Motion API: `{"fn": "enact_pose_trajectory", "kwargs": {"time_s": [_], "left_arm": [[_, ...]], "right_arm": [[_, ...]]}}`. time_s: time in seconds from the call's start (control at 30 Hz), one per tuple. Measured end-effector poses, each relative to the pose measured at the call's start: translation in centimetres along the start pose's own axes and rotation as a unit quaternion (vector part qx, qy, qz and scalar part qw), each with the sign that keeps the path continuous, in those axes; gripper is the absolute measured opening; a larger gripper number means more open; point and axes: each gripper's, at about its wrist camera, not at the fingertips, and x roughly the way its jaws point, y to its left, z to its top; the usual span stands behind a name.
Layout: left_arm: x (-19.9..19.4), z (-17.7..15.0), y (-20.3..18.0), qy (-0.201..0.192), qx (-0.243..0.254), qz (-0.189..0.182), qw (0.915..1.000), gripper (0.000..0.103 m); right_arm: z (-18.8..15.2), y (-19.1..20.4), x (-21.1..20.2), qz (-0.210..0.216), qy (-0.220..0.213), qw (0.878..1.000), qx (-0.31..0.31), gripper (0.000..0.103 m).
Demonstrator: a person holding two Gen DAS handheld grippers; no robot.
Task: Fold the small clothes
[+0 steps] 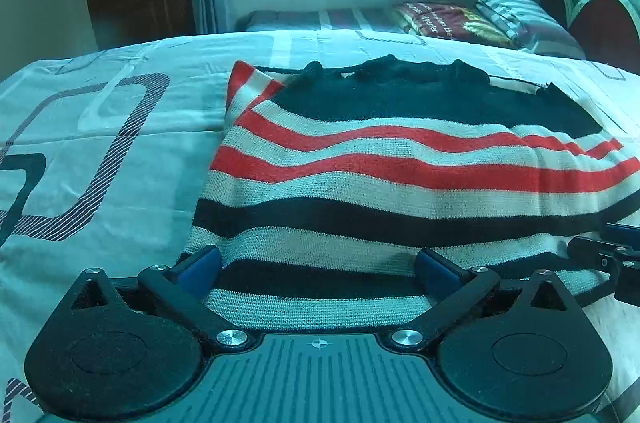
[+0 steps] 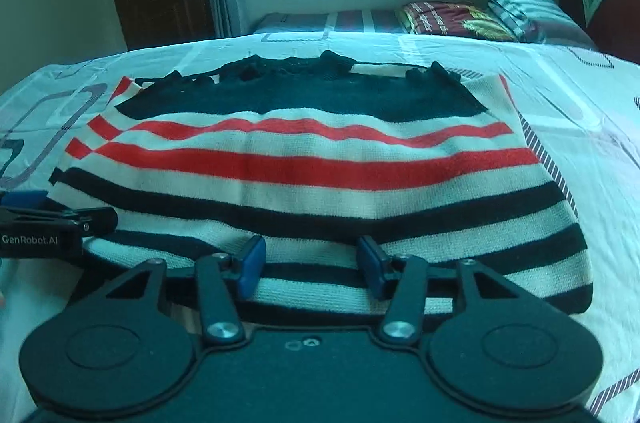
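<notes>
Black left claw [image 1: 318, 269], blue pads [image 1: 200, 269], silver screws, "GenRobot.AI" lettering

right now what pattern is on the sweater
Horizontal stripes on the sweater: black, cream and red, with a solid black band at the far end. Clearest in the right wrist view.

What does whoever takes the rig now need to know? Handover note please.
Left gripper: open, at the near hem of the striped sweater, nothing gripped.
Right gripper: open, at the same hem, further right.
The sweater lies flat on the bed, collar away from you, sleeves apparently tucked in at the sides.
Done: side folds, it seems.
Left: close both on the hem and fold it up toward the collar.
</notes>
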Motion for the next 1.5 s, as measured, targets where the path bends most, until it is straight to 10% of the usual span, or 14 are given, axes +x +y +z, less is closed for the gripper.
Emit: {"fn": "enact_pose_trajectory", "kwargs": {"time_s": [0.8,0.97,1.5], "left_arm": [[-0.5,0.8,-0.4,0.003,0.011,0.008,0.9999,0.103],[-2.8,3.2,-0.4,-0.038,-0.014,0.0,0.9992,0.103],[5.6,6.6,-1.2,0.018,-0.042,0.025,0.9987,0.103]], "right_arm": [[1.0,0.4,0.1,-0.007,0.027,1.0,-0.011,0.053],[3.7,-1.0,-2.1,0.021,-0.034,0.999,0.007,0.054],[6.5,-1.7,5.9,0.021,-0.006,0.999,-0.032,0.06]]}}
